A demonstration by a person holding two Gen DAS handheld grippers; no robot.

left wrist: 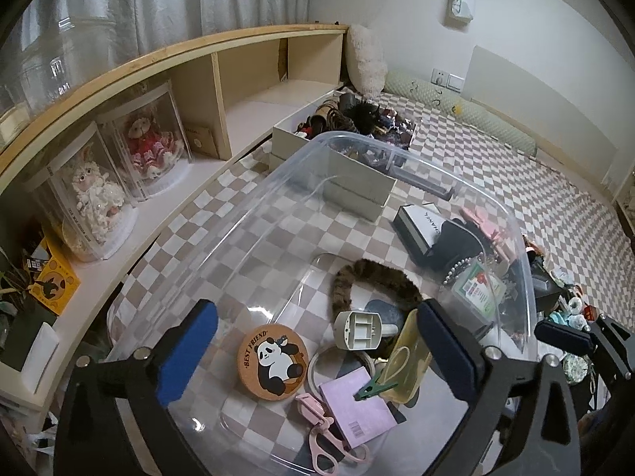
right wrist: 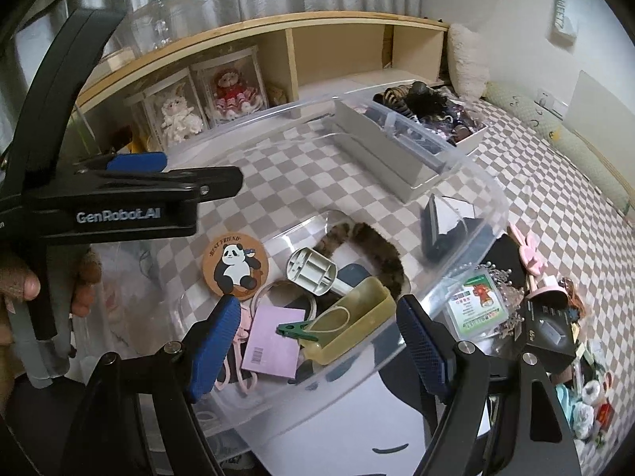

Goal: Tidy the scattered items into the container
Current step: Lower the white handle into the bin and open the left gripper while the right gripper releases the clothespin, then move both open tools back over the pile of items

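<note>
Clear plastic container [left wrist: 397, 166] sits on the checkered bedspread [left wrist: 496, 166], and several items already lie inside it: a round panda coaster [left wrist: 274, 361] reading "BEST FRIEND", a furry brown headband [left wrist: 377, 273], a yellowish phone case [left wrist: 405, 361] with a green clip [left wrist: 373, 390] touching it, a lilac card [left wrist: 357, 408] and pink scissors [left wrist: 333, 444] near the front wall. The left gripper [left wrist: 313, 357] hangs over the container with its jaws wide apart, nothing between them. The right gripper [right wrist: 317, 341] is over the front wall of the container, its jaws also spread and empty. More clutter lies on the bedspread just outside the container's right wall, including a green-labelled packet [right wrist: 476, 301] and a black box [right wrist: 551, 333]. Beyond the container stands a white tray [left wrist: 285, 131] full of dark accessories. On the wooden shelf [left wrist: 222, 39] behind, two dolls in clear cases [left wrist: 119, 174] stand side by side.
</note>
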